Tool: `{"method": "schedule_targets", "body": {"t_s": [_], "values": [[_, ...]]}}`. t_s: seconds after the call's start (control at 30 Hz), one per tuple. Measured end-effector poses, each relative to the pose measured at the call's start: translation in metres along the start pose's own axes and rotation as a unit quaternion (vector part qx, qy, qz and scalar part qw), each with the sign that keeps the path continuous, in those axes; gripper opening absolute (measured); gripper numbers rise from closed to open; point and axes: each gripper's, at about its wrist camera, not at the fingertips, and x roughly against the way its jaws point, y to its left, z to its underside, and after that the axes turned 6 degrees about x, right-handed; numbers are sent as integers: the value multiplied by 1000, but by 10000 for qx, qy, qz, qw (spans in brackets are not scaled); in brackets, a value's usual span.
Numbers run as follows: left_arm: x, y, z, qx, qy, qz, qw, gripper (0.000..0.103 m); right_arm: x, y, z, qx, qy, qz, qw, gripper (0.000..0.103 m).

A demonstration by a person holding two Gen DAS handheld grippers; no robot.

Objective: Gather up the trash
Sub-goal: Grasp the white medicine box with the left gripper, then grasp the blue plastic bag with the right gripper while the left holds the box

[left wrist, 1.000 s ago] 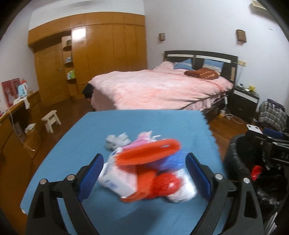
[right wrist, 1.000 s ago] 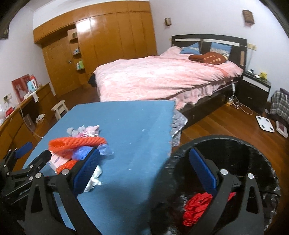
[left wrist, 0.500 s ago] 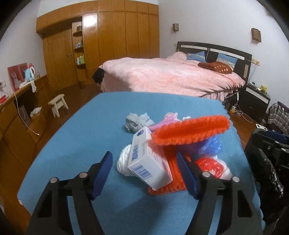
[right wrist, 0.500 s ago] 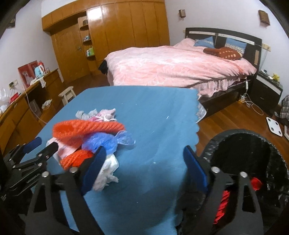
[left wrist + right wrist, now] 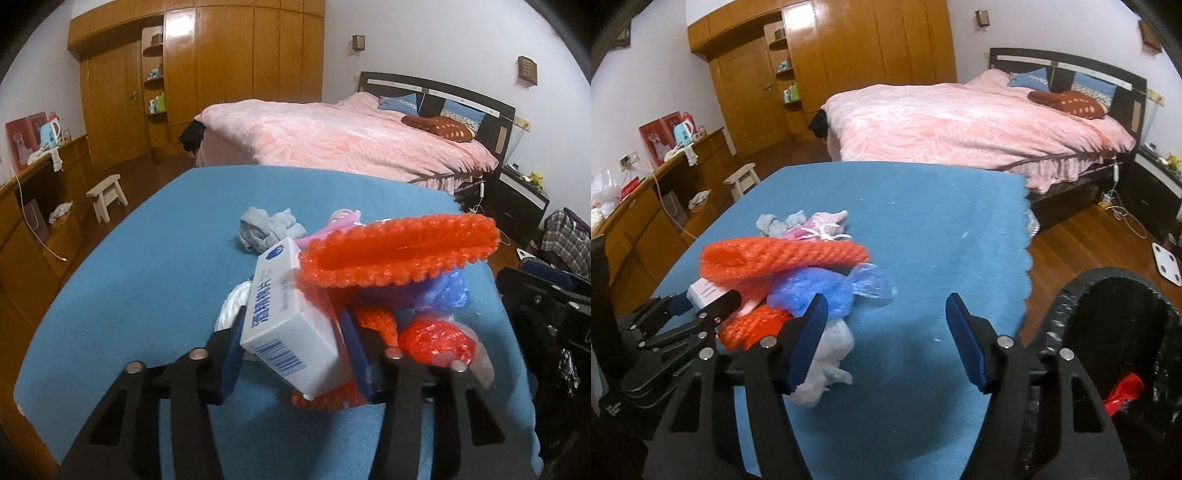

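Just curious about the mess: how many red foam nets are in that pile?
2 visible: a big net on top of the pile, another low at its right side. More may be hidden underneath.

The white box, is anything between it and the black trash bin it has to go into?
Nothing solid. The white box sits between the closing left gripper pads; the rest of the trash pile and bare blue tablecloth lie toward the trash bin, whose mouth is open.
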Motion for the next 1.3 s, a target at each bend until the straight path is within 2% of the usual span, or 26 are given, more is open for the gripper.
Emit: {"method": "schedule_targets", "body": {"t_s": [0.13, 0.3, 0.4, 0.5, 0.57, 0.67, 0.93, 1.3], "values": [[0, 0, 2, -30, -2, -3, 10000, 45, -6, 13, -4, 59, 30, -248, 9997, 62], [-2, 0, 2, -25, 27, 16, 10000, 44, -16, 24, -7, 176, 91, -334, 9992, 60], [-5, 0, 1, -38, 49, 39, 10000, 44, -25, 25, -6, 141, 185, -386, 9990, 54], [-8, 2, 0, -14, 78, 60, 10000, 44, -33, 25, -4, 95, 293, -519, 9982, 41], [-8, 2, -2, -19, 65, 81, 9999, 41, -38, 26, -3, 102, 368, -675, 9970, 21], [-8, 2, -2, -25, 53, 110, 9999, 38, -38, 29, -3, 172, 411, -829, 9956, 10], [6, 3, -11, 11, -115, 116, 9999, 29, -13, 22, -10, 248, 207, -719, 9969, 8], [22, -5, -16, -24, -255, 120, 9996, 29, 29, 2, -13, 265, -53, -468, 9985, 8]]}}
